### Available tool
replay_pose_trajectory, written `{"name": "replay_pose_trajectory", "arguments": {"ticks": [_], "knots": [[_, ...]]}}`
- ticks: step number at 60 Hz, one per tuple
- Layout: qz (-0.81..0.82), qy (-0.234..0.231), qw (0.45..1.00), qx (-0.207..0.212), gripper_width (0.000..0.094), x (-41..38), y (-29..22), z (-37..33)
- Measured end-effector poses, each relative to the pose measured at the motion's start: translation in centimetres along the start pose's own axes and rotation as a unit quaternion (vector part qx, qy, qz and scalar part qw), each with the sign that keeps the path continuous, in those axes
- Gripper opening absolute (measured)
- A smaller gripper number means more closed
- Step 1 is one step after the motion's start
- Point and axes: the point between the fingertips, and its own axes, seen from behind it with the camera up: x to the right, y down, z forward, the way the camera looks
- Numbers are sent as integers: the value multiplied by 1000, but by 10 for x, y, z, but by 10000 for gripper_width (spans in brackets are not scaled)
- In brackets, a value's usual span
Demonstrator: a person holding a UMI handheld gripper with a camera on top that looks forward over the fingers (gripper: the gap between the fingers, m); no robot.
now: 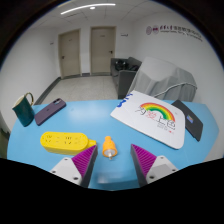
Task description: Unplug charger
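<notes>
Gripper (108, 170) fingers spread apart and empty above the blue tabletop (100, 120), an orange charger (109, 148) just ahead beside a yellow power strip (65, 142); approach seems underway, next closing on the charger.

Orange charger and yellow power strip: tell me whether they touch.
Apart. The gripper view shows blue table between the orange charger and the yellow power strip; the open gripper touches neither.
</notes>
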Motion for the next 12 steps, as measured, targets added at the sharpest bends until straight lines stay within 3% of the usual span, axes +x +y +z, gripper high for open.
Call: {"name": "replay_pose_trajectory", "arguments": {"ticks": [4, 12], "knots": [[0, -29, 999, 16, 794, 0, -5, -11], [-11, -80, 996, 34, 817, 14, -2, -50]]}}
